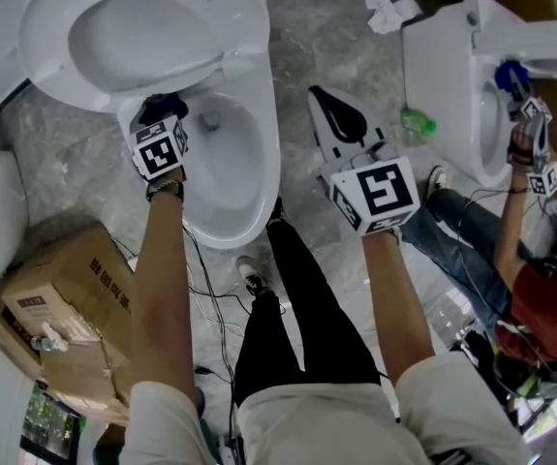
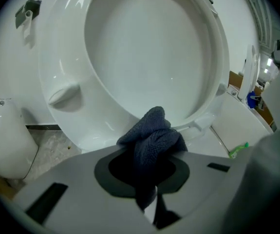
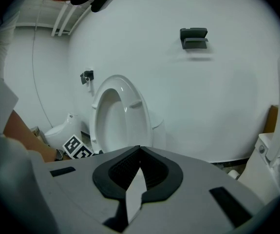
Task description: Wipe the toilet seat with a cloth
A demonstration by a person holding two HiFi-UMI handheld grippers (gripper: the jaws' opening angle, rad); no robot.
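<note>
Your left gripper [image 1: 161,116] is clamped on the dark cloth [image 2: 152,135], which bunches out past the tips so that fabric, not plastic, meets the raised seat [image 2: 66,77]. The cloth sits at the seat's lower edge by the hinge, above the bowl [image 1: 249,172], likely mid-wipe. Your right gripper [image 3: 140,152] has its jaws together on nothing, held off over the floor [image 1: 307,46], probably just to stay clear

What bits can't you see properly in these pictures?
- Where the cloth meets the toilet: left gripper view, the bunched cloth covers it.
- Tips of the left tool: head view, its marker cube and the cloth hide them.
- Green thing on the floor: head view, too small to name.
- Box label: head view, too small to read.
</note>
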